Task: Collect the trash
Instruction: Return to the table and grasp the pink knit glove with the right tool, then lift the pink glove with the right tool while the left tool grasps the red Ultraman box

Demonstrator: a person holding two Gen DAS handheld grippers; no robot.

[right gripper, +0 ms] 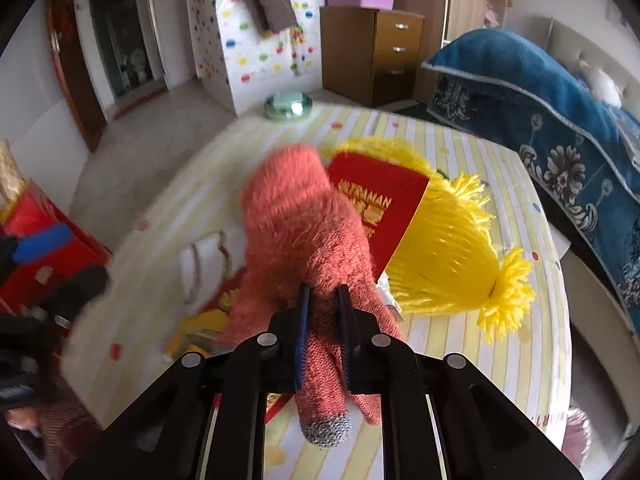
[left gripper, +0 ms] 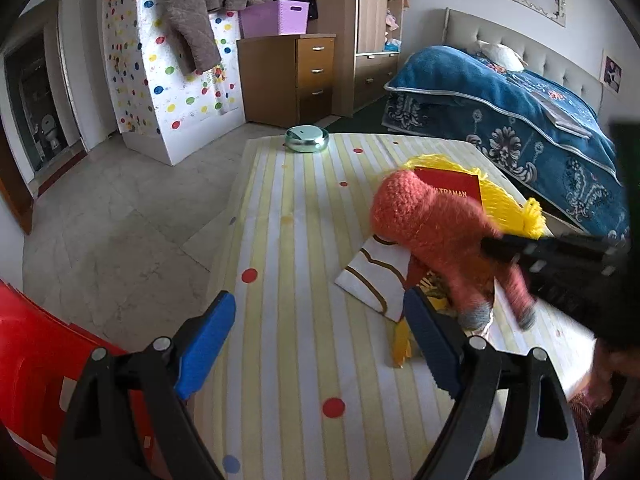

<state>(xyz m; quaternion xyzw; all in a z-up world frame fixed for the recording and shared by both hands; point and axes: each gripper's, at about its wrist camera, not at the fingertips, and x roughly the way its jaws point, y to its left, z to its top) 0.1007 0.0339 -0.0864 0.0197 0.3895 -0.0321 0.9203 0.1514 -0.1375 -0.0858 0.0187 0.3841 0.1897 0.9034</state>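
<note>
My right gripper is shut on a fuzzy orange knit glove with grey fingertips and holds it above the striped table; in the left wrist view the glove hangs from that gripper. My left gripper is open and empty above the table's near left. Under the glove lie a white wrapper with brown lines and yellow-red snack packaging, also seen in the right wrist view. A red ULTRAMAN packet lies on a yellow yarn bundle.
The table has a yellow-striped dotted cloth. A round metal tin sits at its far edge. A red bag or box stands left of the table. A bed with a blue blanket is on the right, a wooden drawer cabinet behind.
</note>
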